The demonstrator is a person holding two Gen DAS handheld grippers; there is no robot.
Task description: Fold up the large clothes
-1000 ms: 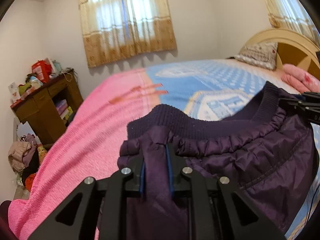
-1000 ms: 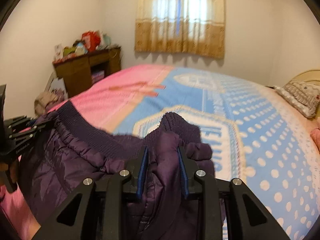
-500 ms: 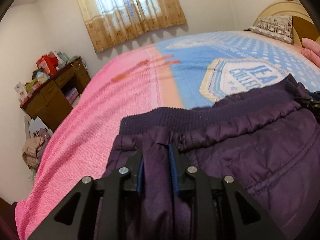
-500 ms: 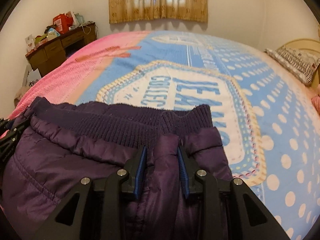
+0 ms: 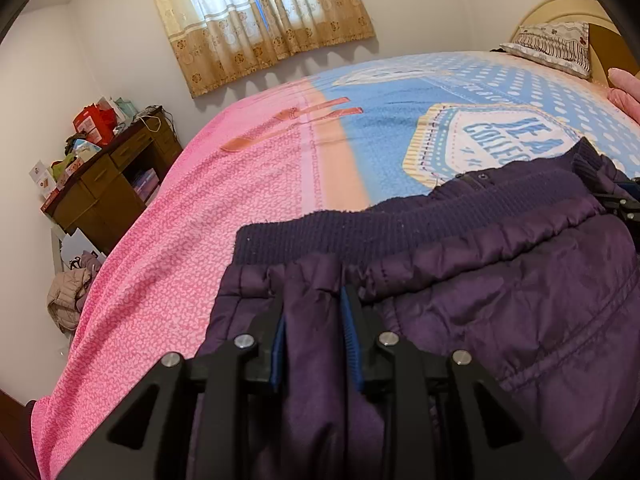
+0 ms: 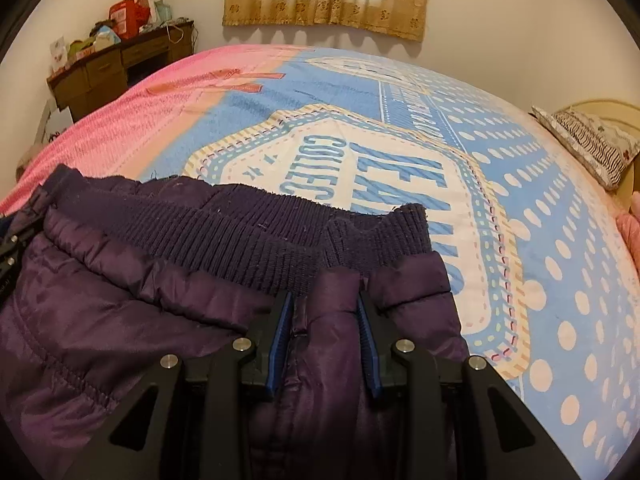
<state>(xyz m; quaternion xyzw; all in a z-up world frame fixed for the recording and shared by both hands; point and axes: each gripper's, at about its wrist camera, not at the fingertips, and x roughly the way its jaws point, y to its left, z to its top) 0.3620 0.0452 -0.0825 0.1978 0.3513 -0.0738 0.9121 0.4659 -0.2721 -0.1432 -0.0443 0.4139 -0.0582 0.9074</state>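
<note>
A dark purple padded jacket (image 5: 500, 280) with a ribbed knit hem lies spread on the bed (image 5: 240, 200), hem edge away from me. My left gripper (image 5: 314, 300) is shut on a pinched fold of the padded fabric just below the hem's left corner. My right gripper (image 6: 324, 300) is shut on a similar fold of the jacket (image 6: 120, 312) below the hem's right corner. Each gripper shows at the edge of the other's view: the right gripper (image 5: 618, 200) and the left gripper (image 6: 8, 248). The jacket's near part is hidden under the grippers.
The bed cover (image 6: 560, 240) is pink on the left and blue with white dots on the right. A striped pillow (image 6: 592, 144) lies by the headboard. A cluttered wooden desk (image 5: 108, 184) and a heap of clothes (image 5: 68, 292) stand left of the bed, under a curtained window (image 5: 260, 12).
Both grippers have come down with the jacket's hem, which hung raised and now lies flat on the bed. The left jaws stand slightly wider around their fold.
</note>
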